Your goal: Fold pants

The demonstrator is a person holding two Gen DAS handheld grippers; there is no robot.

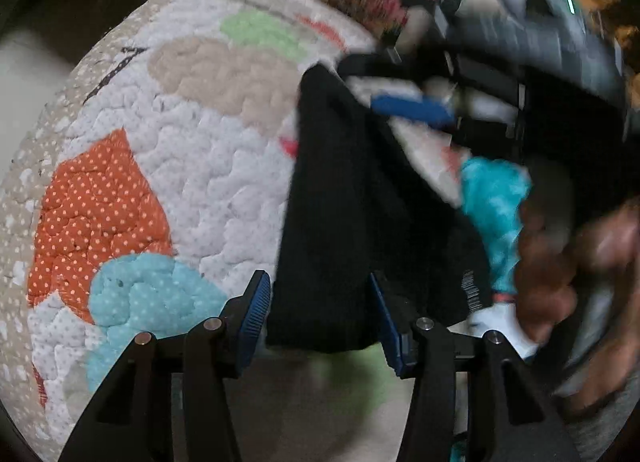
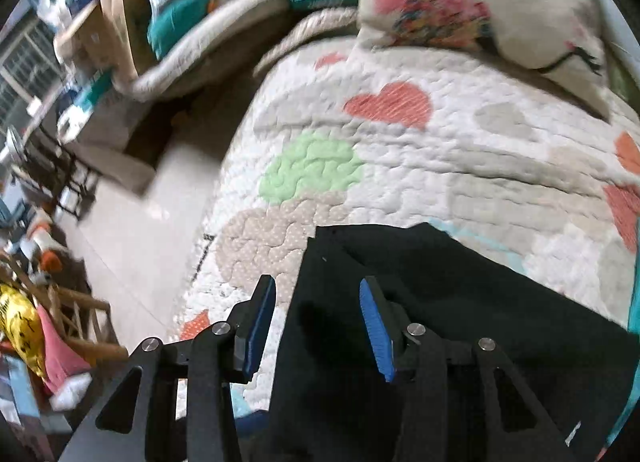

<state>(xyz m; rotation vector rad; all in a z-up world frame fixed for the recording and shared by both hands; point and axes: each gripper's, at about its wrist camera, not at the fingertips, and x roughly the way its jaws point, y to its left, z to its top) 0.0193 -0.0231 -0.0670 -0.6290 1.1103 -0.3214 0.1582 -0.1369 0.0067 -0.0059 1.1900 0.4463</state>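
Your left tongs (image 1: 320,316) stand parted at the bottom of the left wrist view, and the black pants (image 1: 360,213) run up from between the two blue pads toward the middle of the frame. The cloth's edge lies in the gap, but neither pad can be seen pressing on it, so the left tongs read as released. The pants lie on the quilt (image 1: 188,165) that covers the bed, with its orange dotted patch at lower left and its pale green patch near the top.

At the right edge of that view you can see the hand (image 1: 576,270) that carries your right tongs (it is heavily blurred), and above it the dark body of that tool smears across the upper right.

In the right wrist view your right tongs (image 2: 318,324) are also released, with the jaws apart. The pants (image 2: 460,322) fill the lower middle and lower right of the frame, beneath and beyond the pads; the left pad sits over the quilt (image 2: 420,165) just beside the cloth's left edge, and the right pad sits over the black fabric. Nothing is pinched between them.

A printed pillow (image 2: 480,5) rests at the upper right, on the bed's far end. The floor (image 2: 132,221) shows at the left, with cluttered furniture and boxes along the upper left.
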